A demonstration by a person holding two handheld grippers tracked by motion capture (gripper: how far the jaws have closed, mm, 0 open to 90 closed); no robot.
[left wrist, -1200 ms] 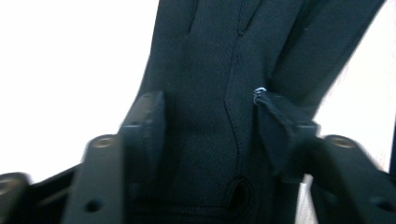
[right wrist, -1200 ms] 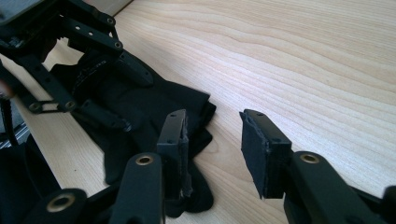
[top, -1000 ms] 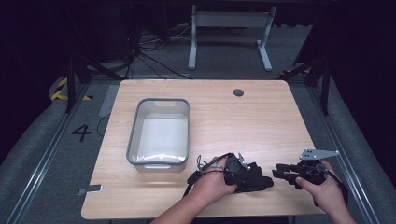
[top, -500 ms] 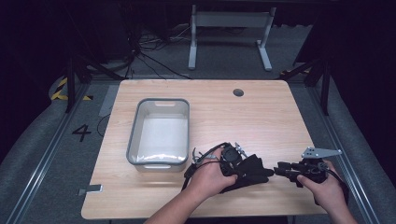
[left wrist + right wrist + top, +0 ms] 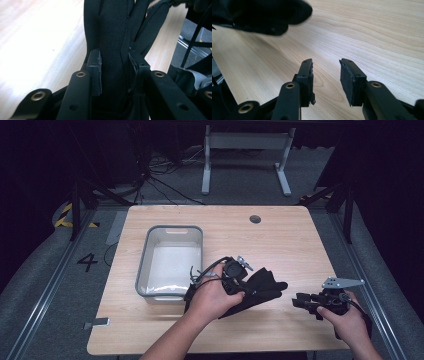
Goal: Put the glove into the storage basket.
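A black glove (image 5: 260, 287) hangs just above the table's front middle, held by my left gripper (image 5: 242, 282). In the left gripper view the glove (image 5: 112, 37) runs up between the two jaws, which are shut on its cuff end, at the gripper's tip (image 5: 115, 65). My right gripper (image 5: 300, 301) sits at the front right, pointing left toward the glove, a short gap away. Its jaws stand open over bare wood in the right gripper view (image 5: 325, 77), with the glove's fingertips (image 5: 262, 15) at the upper left.
A grey plastic bin (image 5: 170, 262) stands left of centre, close to my left hand. A round cable hole (image 5: 255, 219) sits near the table's far edge. The wooden tabletop (image 5: 280, 245) has free room at right and back.
My left gripper has lifted the glove and carried it slightly back and to the right, with the glove's fingers now spread toward the right gripper. The right gripper has barely moved.
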